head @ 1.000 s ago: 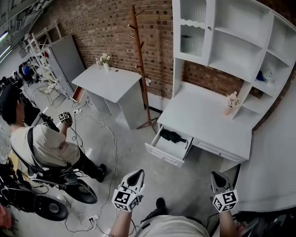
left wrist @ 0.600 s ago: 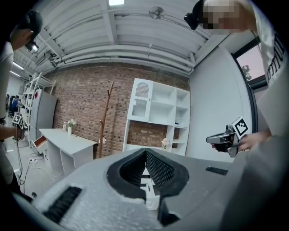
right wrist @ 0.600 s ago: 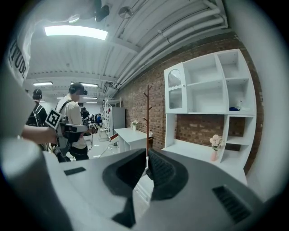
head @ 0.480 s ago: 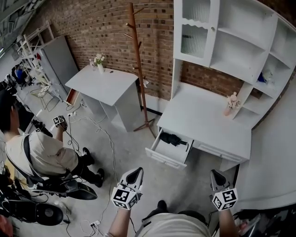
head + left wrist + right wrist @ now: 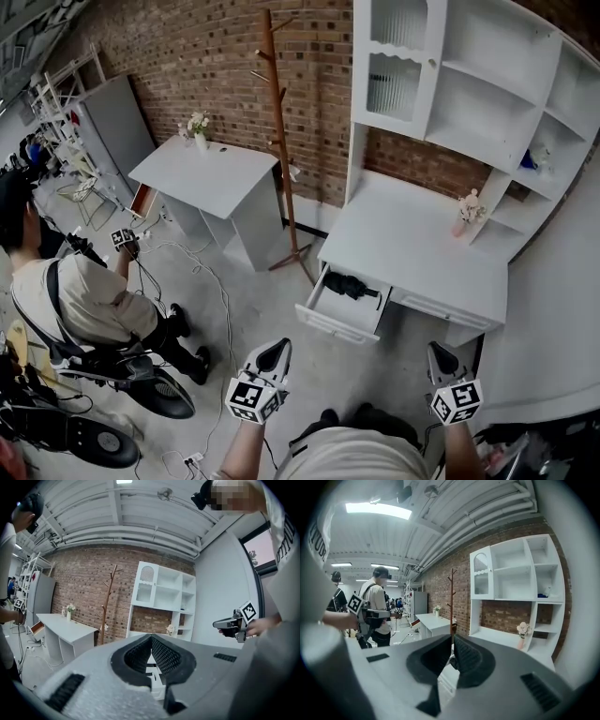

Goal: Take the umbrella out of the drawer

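Two closed, empty tools: left tool (image 5: pixel 273 353), right tool (image 5: pixel 441 357).
Umbrella (image 5: pixel 349 284) lies crosswise in open drawer (image 5: pixel 336 323), well ahead between them; I'd say left slightly nearer.

Smooth, matt white painted wood makes up the desk (image 5: pixel 412 234) and its drawer (image 5: pixel 333 322). At its 7 o'clock lies the umbrella (image 5: pixel 352 283), of matt black cloth. The brick wall (image 5: pixel 187 56) is rough and red, the wooden coat stand (image 5: pixel 279 141) brown, the floor (image 5: pixel 272 309) smooth grey concrete. The left hand-held gripper (image 5: pixel 151 638) and right hand-held gripper (image 5: pixel 453 638) have grainy matt grey plastic shells and black ribbed pads (image 5: pixel 165 656).
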The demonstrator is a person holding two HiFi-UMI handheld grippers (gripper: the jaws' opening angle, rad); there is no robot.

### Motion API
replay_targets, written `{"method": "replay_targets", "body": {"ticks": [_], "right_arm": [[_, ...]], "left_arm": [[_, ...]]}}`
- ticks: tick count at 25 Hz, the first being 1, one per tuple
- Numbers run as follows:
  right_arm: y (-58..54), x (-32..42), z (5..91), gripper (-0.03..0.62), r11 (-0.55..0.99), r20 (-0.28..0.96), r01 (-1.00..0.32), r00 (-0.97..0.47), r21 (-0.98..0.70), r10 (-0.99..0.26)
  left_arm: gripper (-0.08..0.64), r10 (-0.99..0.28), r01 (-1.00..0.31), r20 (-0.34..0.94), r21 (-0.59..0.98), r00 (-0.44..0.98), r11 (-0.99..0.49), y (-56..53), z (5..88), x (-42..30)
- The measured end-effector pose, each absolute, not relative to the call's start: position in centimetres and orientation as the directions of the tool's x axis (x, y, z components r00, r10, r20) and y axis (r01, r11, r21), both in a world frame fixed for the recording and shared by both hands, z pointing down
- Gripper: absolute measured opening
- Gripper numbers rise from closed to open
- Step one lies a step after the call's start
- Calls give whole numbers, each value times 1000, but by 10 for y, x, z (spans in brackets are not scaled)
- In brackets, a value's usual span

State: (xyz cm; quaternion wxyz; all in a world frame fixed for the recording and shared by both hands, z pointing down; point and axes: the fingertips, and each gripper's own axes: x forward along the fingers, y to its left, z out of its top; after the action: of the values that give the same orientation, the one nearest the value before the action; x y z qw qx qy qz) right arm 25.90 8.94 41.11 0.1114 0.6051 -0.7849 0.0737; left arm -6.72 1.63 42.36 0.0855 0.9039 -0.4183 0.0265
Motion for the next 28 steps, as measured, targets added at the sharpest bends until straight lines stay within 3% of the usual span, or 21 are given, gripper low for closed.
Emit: {"method": "replay_targets", "body": {"ticks": [28], "right_arm": [[-52, 266, 444, 32, 424, 292, -905, -415, -34, -862]], "left_arm": [[25, -811, -828, 167, 125, 560, -546, -66, 436, -45]]}}
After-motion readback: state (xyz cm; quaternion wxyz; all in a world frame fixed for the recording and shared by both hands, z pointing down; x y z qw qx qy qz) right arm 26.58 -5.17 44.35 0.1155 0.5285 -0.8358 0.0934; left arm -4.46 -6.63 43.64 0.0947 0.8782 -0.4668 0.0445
